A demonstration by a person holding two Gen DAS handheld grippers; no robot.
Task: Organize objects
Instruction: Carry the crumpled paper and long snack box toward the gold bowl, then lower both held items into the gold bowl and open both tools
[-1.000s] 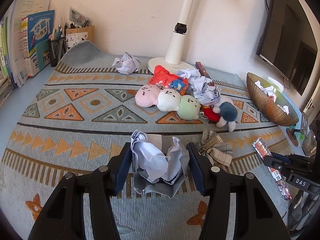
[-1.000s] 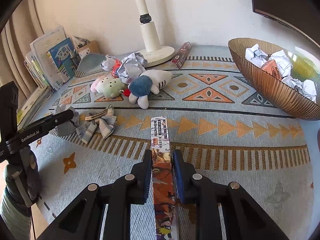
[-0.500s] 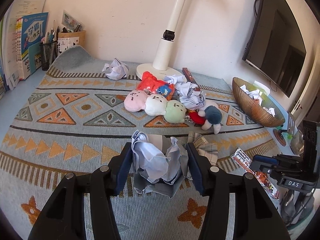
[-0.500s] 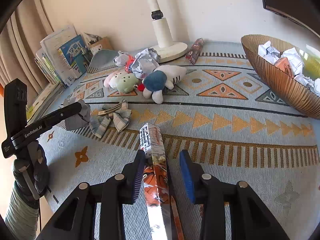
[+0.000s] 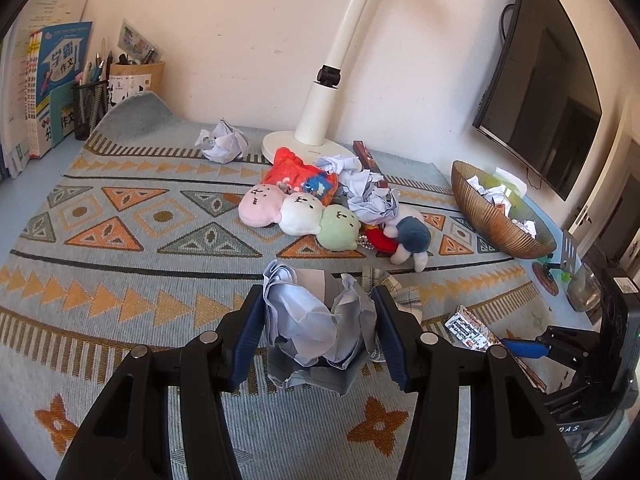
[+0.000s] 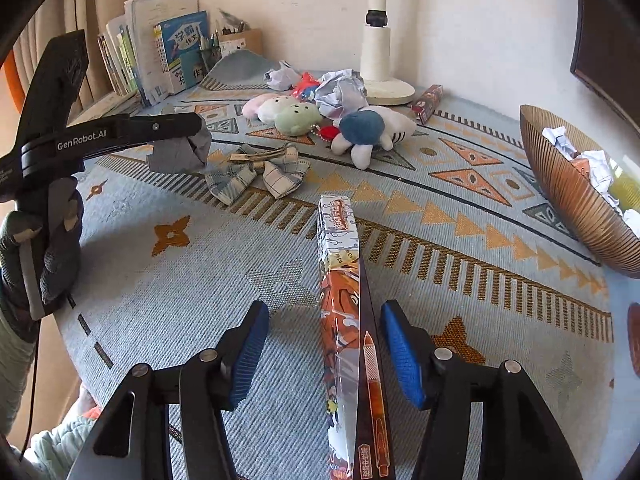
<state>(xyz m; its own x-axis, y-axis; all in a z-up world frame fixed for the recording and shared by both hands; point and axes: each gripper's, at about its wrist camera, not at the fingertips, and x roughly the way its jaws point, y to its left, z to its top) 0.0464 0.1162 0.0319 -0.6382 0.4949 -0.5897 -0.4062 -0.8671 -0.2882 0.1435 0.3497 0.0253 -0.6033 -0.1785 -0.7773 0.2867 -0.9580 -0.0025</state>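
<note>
My left gripper (image 5: 318, 330) is shut on a crumpled ball of pale blue-grey paper (image 5: 316, 324), held just above the patterned rug (image 5: 120, 272). From the right wrist view that same gripper (image 6: 188, 128) shows at the left with the paper wad (image 6: 180, 152) in it. My right gripper (image 6: 324, 354) has its jaws opening; a long printed pen box (image 6: 344, 320) lies on the rug between the blue pads (image 6: 402, 356), which stand clear of it. The box's end (image 5: 466, 328) shows at the right of the left wrist view.
A heap of plush toys (image 5: 320, 216) and crumpled paper lies mid-rug by a white lamp base (image 5: 300, 146). A ribbed brown bowl (image 6: 568, 188) holding paper wads stands at the right. A plaid bow (image 6: 260, 172) lies nearby. Books (image 5: 52, 88) and pen holders line the back left.
My right gripper's jaws have parted from the pen box, which now lies free on the rug. The right hand shifted and rolled. The left gripper keeps its hold on the paper.
</note>
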